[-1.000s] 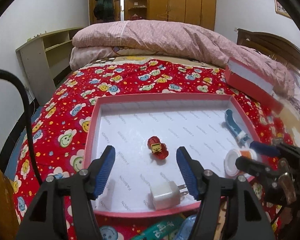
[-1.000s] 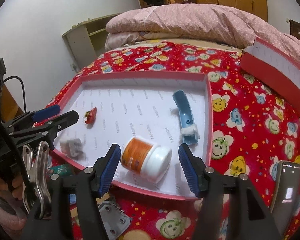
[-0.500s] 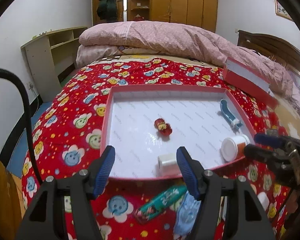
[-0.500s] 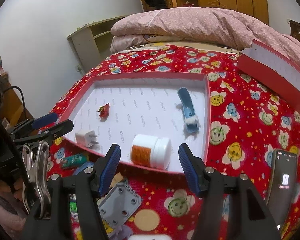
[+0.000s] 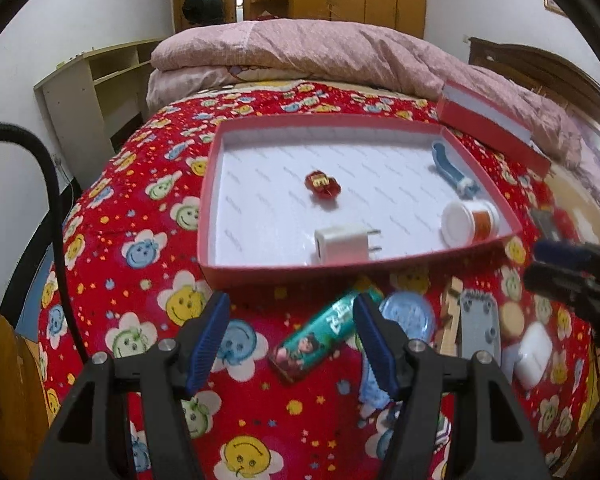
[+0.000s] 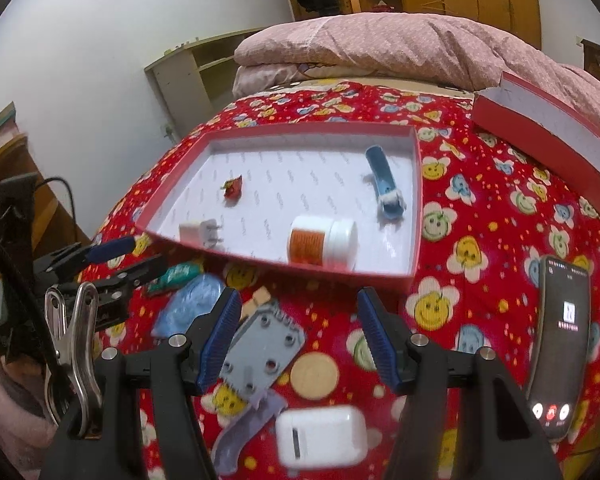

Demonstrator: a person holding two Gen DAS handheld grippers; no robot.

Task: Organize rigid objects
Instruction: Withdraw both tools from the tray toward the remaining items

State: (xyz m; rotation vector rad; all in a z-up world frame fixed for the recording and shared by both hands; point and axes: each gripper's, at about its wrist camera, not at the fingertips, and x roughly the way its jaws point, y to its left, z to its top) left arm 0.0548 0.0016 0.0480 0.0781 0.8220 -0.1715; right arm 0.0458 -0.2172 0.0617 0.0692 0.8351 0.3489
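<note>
A red tray with a white lining (image 5: 260, 270) (image 6: 417, 184) lies on the bed. In it are a white charger plug (image 5: 342, 245) (image 6: 200, 233), a small red toy (image 5: 322, 185) (image 6: 233, 187), a blue curved tool (image 5: 450, 168) (image 6: 384, 182) and a white jar with an orange label (image 5: 470, 222) (image 6: 322, 240). My left gripper (image 5: 290, 340) is open and empty, in front of the tray over a green tube (image 5: 324, 336). My right gripper (image 6: 300, 340) is open and empty above a grey plate (image 6: 262, 350). Loose in front of the tray: a blue disc (image 5: 408, 314) (image 6: 192, 308), a white earbud case (image 6: 320, 436) (image 5: 534, 352).
A black phone (image 6: 560, 340) lies at the right on the red patterned bedspread (image 5: 148, 240). The tray's red lid (image 5: 492, 124) (image 6: 548, 140) rests at the back right. A pink duvet (image 5: 320, 52) lies across the far end. A shelf (image 5: 84, 96) stands by the left wall.
Both grippers have pulled back from the tray toward the near edge of the bed. The loose objects in front of the tray have come into view. Nothing was picked up.
</note>
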